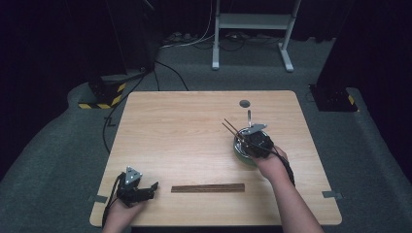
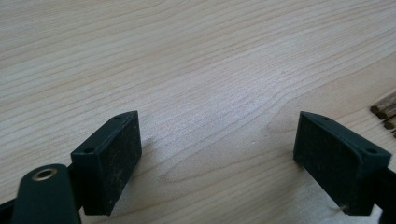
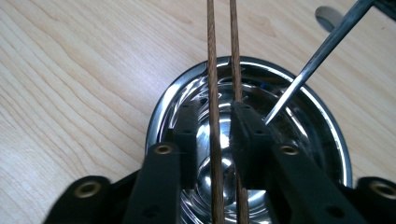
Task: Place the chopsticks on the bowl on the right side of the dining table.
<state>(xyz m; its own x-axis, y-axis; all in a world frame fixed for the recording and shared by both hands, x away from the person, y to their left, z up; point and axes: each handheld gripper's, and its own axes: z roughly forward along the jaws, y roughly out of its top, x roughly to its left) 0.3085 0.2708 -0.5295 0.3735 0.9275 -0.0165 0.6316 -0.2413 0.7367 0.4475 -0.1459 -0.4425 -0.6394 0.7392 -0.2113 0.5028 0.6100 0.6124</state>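
Wooden table (image 1: 194, 136): right gripper (image 3: 219, 135) pinches chopsticks (image 3: 212, 70) over a steel bowl (image 3: 299, 102) (left gripper (image 2: 217, 149) gapes, empty).

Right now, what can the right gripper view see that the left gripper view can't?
The right gripper view looks down into a shiny metal bowl, with two brown chopsticks running between the right gripper, whose jaws are closed in on them, and a thin metal handle leaning in the bowl. The left gripper view shows the left gripper with its jaws wide apart and nothing between them, plus the ends of some brown sticks at its right edge. Both show the pale wooden table.
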